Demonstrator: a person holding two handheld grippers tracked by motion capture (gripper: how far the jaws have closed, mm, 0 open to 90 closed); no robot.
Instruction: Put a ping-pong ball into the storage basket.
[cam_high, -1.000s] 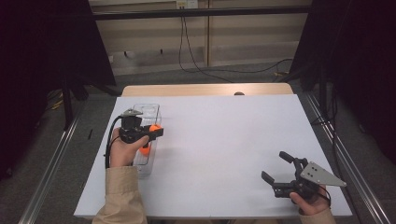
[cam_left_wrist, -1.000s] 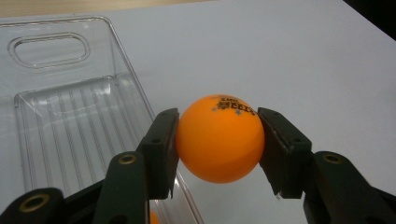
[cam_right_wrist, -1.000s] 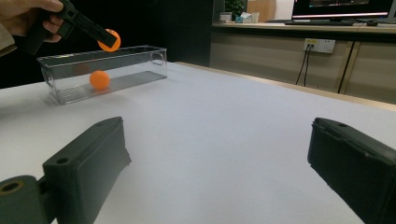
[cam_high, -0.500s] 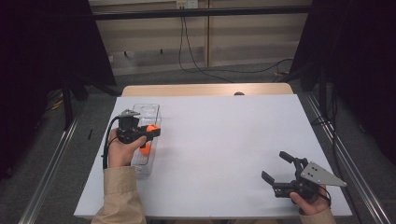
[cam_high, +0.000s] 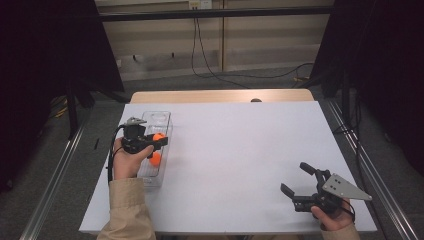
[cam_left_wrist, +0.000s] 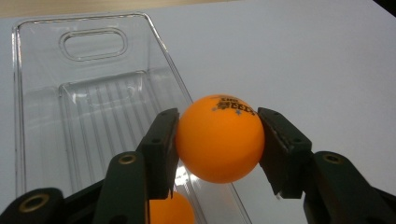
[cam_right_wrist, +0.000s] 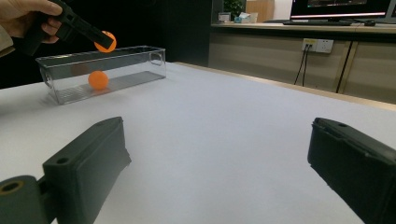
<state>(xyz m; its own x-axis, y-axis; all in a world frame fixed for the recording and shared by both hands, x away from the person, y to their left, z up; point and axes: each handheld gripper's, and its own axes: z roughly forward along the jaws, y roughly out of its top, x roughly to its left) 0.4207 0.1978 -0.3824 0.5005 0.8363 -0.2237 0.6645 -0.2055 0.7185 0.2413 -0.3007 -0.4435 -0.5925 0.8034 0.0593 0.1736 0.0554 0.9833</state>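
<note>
left claw grips an orange ball, both pads pressed flat against its sides, dark print showing on the ball's top. in the left gripper view the ball sits over the right-hand wall of a clear bin, and a second orange ball peeks out below the jaws, down inside the bin. the bin has a ribbed floor and an oval handle slot at its far end. seen from the high view, the left claw hangs above the bin near the table's left edge, the held ball raised over the near half, the other ball lying on the bin floor just nearer the person. a tan sleeve runs up from the bottom edge to the left hand. right claw sits well apart, low at the table's near right corner, its jaws spread wide with nothing between them, the grey plate on its back. in the right gripper view the two black jaws frame bare white table, and far off at the upper left stands the bin with one ball resting inside and the other ball held above its rim by the left claw. beyond the table lie a wooden edge strip, grey floor and cables along the wall.
</note>
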